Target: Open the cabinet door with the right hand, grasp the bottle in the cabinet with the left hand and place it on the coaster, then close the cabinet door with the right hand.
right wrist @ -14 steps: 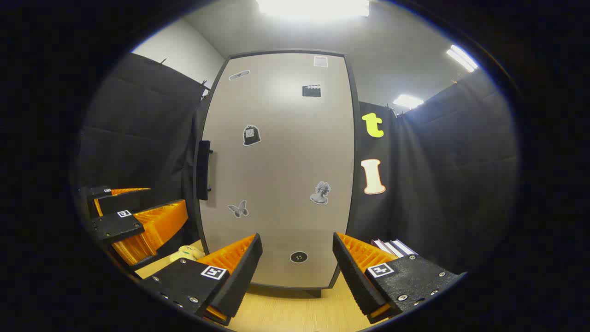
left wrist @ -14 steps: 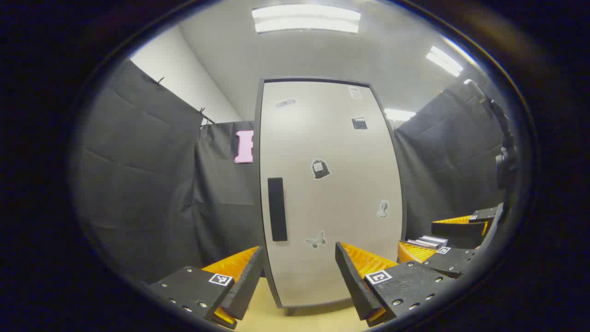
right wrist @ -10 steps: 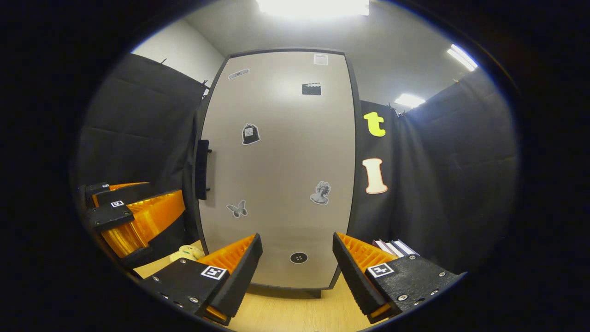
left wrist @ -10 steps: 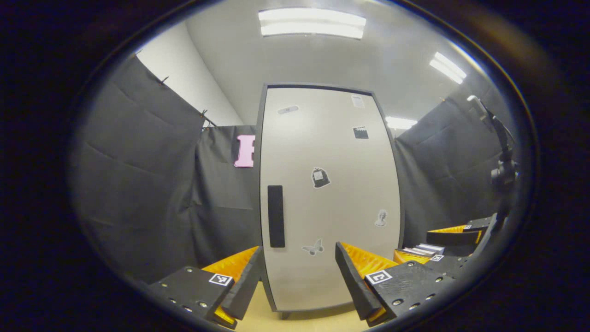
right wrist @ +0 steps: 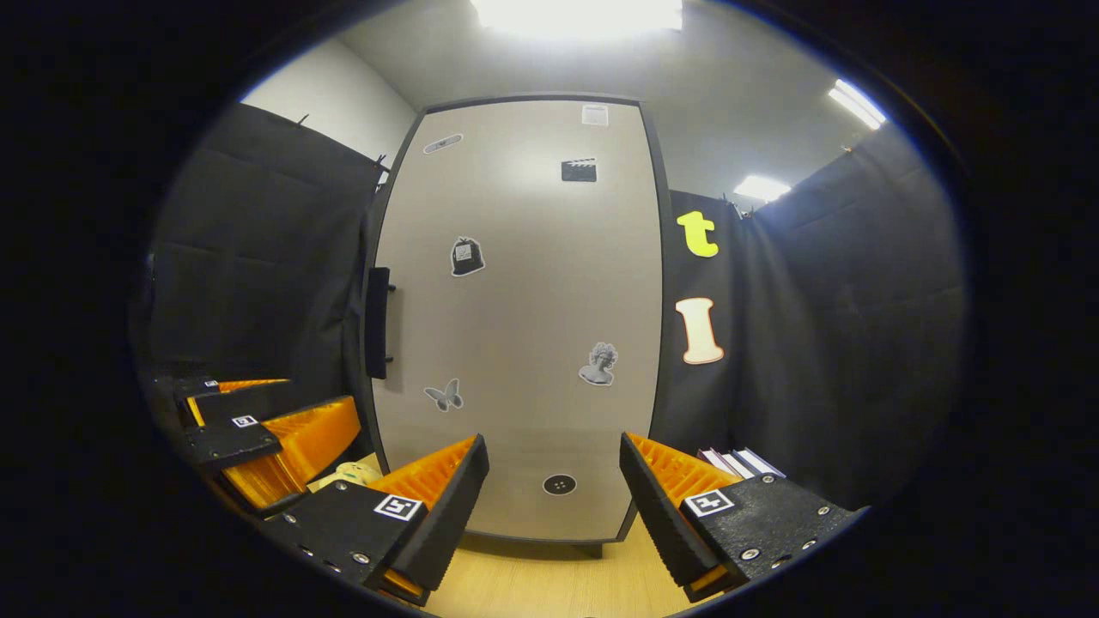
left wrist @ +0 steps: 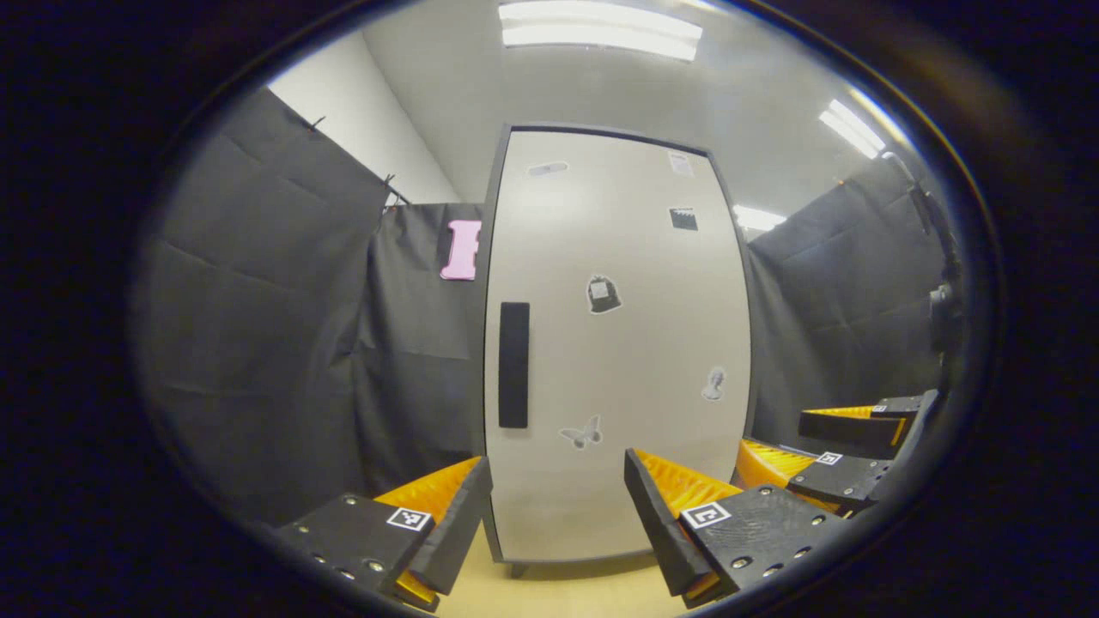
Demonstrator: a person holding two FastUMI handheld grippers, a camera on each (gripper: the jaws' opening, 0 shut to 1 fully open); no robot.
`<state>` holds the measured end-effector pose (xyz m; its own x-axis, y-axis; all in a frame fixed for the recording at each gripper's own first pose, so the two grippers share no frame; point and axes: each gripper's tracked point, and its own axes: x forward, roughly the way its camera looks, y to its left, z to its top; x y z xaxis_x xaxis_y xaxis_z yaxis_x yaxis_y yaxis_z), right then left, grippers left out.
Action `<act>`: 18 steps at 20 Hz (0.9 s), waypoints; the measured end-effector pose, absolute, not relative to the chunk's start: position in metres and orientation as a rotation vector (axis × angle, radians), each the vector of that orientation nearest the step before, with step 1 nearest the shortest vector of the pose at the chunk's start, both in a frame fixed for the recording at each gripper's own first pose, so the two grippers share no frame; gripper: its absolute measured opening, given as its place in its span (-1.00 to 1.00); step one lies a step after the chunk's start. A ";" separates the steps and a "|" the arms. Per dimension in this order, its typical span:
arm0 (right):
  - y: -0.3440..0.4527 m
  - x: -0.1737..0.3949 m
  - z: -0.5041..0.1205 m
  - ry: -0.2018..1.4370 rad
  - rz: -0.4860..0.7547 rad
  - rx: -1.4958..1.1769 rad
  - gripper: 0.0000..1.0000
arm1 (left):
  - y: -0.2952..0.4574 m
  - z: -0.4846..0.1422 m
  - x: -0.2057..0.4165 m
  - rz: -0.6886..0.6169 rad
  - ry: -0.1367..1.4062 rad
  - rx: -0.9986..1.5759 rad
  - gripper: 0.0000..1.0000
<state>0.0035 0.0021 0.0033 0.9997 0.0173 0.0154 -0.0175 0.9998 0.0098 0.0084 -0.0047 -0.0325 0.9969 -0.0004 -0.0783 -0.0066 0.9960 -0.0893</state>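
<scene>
in front of the shut cabinet door (right wrist: 524, 318) — nothing is gripped yet.
the right gripper (right wrist: 554, 502) and the left gripper (left wrist: 558, 515) are both held spread and empty, well short of the door; the handle (right wrist: 378, 322) is seen at the door's left edge. the bottle is presumably hidden behind the door, and no coaster can be made out. a miss is likely if the thin handle is approached off-line — fingers could slide off it, or the left gripper, close beside, could be struck.

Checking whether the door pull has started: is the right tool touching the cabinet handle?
Apart. In the right gripper view the right tool hangs open low before the door, while the handle sits up at the door's left edge.
</scene>
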 end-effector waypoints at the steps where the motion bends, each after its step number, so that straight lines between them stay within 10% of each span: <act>1: 0.005 0.003 0.004 -0.017 0.022 0.012 0.89 | -0.003 -0.035 0.007 0.007 0.082 -0.085 0.79; 18: 0.016 0.028 0.032 -0.066 0.056 0.001 0.84 | 0.028 -0.051 -0.013 0.064 0.141 -0.050 0.79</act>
<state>0.0277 0.0160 0.0320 0.9963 0.0558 0.0655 -0.0558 0.9984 -0.0008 -0.0126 0.0285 -0.0509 0.9880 0.0604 -0.1420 -0.0674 0.9967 -0.0450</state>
